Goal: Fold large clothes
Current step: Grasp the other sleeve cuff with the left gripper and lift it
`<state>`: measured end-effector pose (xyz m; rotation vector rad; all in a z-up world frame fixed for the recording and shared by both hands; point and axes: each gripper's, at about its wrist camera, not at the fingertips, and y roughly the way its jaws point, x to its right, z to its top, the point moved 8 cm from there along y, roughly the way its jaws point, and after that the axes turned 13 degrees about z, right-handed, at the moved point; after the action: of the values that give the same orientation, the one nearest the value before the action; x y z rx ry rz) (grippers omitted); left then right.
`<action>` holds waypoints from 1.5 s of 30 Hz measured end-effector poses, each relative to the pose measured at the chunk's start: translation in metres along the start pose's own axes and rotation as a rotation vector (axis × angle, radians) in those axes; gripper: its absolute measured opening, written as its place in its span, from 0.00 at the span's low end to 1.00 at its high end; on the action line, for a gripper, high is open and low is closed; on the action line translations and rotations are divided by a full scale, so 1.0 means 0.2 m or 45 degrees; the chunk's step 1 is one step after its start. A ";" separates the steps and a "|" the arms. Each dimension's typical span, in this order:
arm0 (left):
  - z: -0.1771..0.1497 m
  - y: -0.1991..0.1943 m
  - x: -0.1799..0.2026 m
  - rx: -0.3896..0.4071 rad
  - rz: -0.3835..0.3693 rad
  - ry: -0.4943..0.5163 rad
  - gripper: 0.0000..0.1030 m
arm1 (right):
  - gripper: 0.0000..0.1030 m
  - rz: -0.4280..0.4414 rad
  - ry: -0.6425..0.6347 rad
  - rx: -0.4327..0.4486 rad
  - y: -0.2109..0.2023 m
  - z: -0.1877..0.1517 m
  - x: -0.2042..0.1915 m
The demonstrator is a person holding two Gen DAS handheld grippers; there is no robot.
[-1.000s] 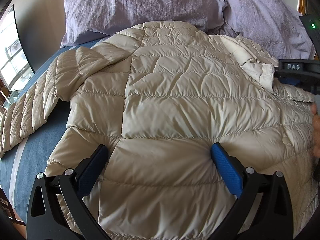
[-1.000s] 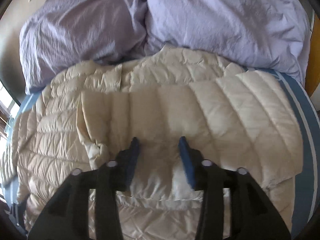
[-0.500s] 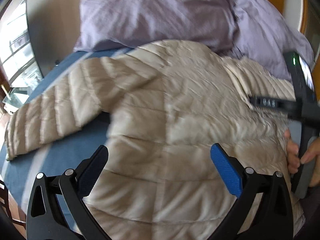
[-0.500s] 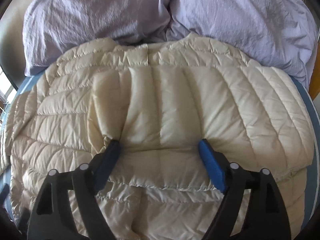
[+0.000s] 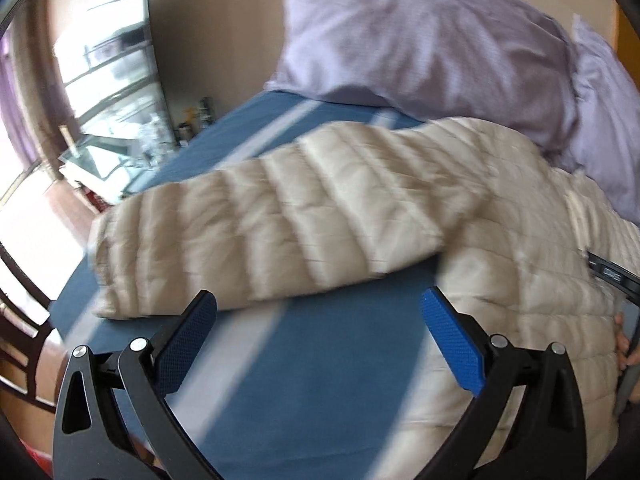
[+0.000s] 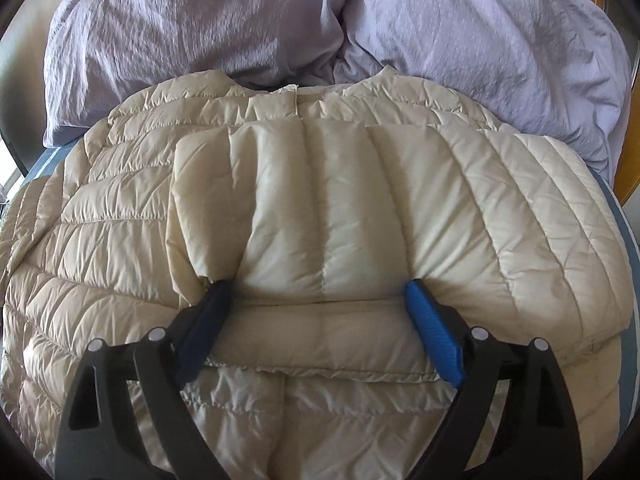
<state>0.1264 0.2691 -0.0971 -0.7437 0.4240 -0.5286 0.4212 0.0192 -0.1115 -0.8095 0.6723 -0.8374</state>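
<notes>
A cream quilted puffer jacket [image 6: 120, 240] lies spread on the bed. In the right wrist view one sleeve [image 6: 360, 208] is folded across the jacket's body, and my right gripper [image 6: 316, 320] is open with its jaws wide apart, resting over the sleeve's cuff end. In the left wrist view the other sleeve [image 5: 260, 232] stretches out to the left over the blue sheet. My left gripper [image 5: 320, 328] is open and empty, above the sheet just in front of that sleeve. The view is motion-blurred.
Two lilac pillows [image 6: 200, 28] lie at the head of the bed behind the jacket. The blue striped sheet [image 5: 300, 380] covers the mattress. A window [image 5: 108, 80] and the bed's left edge are at the left. The other hand-held tool [image 5: 608, 276] shows at the right edge.
My right gripper has opened and let go of the folded sleeve. My left gripper has swung left, off the jacket's body toward the outstretched sleeve.
</notes>
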 end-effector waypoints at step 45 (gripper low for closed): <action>0.31 0.19 -0.38 -0.060 0.106 -0.215 0.11 | 0.89 0.017 -0.002 -0.026 0.01 0.01 -0.02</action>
<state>0.1115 0.3697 -0.0712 -0.8060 0.3099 -0.3751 0.4211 0.0236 -0.1110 -0.8233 0.6852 -0.8185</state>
